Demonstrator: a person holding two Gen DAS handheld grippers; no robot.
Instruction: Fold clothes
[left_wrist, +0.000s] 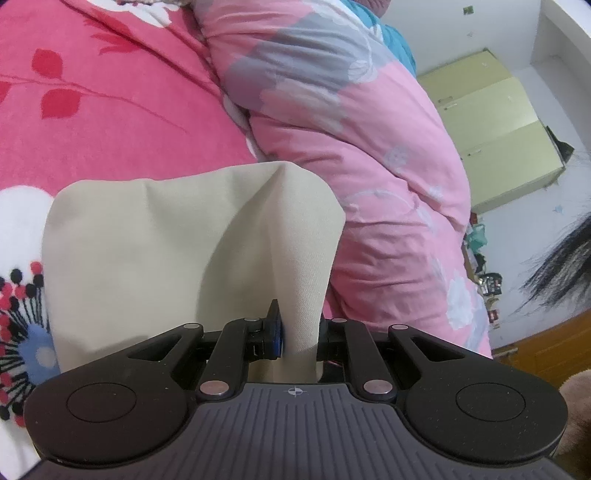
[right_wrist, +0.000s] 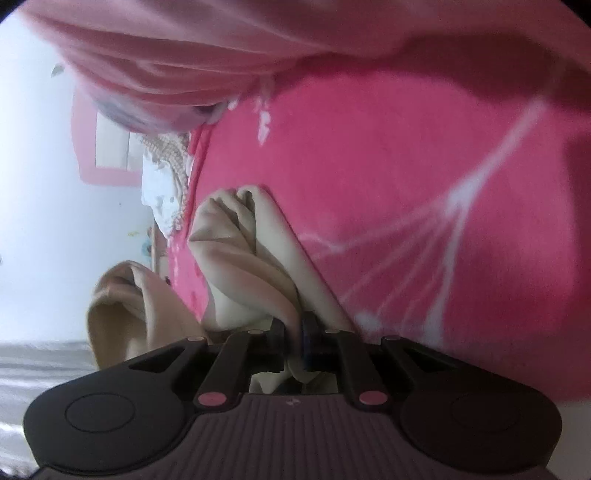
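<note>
A beige garment (left_wrist: 166, 251) lies on the pink flowered bedspread (left_wrist: 110, 122). In the left wrist view a fold of it rises into my left gripper (left_wrist: 301, 336), whose jaws are shut on the cloth. The right wrist view is blurred and rolled on its side. There the same beige garment (right_wrist: 243, 258) bunches in folds, and my right gripper (right_wrist: 295, 343) is shut on a pinch of it. More beige cloth (right_wrist: 122, 306) hangs to the left.
A bulky pink quilt (left_wrist: 351, 147) with grey and white flowers lies along the bed's right side. Beyond it stand a pale yellow cabinet (left_wrist: 491, 122) and white wall. Dark hair (left_wrist: 561, 269) shows at the right edge. The pink bedspread (right_wrist: 406, 184) fills the right wrist view.
</note>
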